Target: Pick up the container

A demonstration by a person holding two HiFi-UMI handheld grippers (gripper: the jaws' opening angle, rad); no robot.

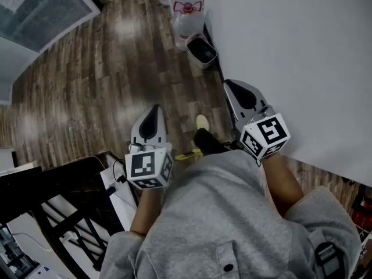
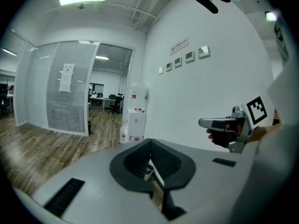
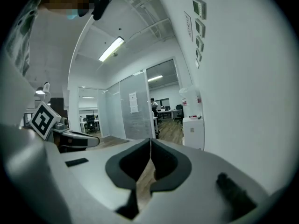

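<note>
**Head view.** No worktop in sight. The person stands on a wood floor (image 1: 87, 97) w/ both claws held out ahead.
- The left claw (image 1: 155, 109) and the right claw (image 1: 231, 86) both look closed and empty.
- The container is, in my judgement, the small bin (image 1: 201, 50) w/ dark liner. It sits on the floor against the white wall (image 1: 290, 51), well ahead of both claws.
- A water jug (image 1: 187, 19) w/ red top stands just behind the bin.
- Risks:
  - With two candidates side by side, the wrong item could get picked.
  - The right claw is near the wall and could scrape it on approach.
  - Closed jaws arriving at the bin would shove or tip it, as it looks light.
- Writing: only the square markers on the cubes, no text.

**Left gripper view.** The left claw (image 2: 150, 143) has its jaw tips together, nothing gripped. The right claw (image 2: 208, 122) shows alongside.
- The bin isn't clearly made out here.
- Writing:
  - A wall sign (image 2: 179, 45) is too small to read.
  - A paper notice (image 2: 67, 77) on the glass partition is illegible.
  - A white dispenser (image 2: 135, 113) carries a red label, also unreadable.

**Right gripper view.** The right claw (image 3: 150, 141) has its jaws pressed shut w/ no object between them. The left claw (image 3: 93, 141) shows at the left.
- The bin is not seen.
- Risk: the wall fills the right side, so clearance is poor.
- Writing: the notice on the glass (image 3: 133, 102) is illegible.
</note>
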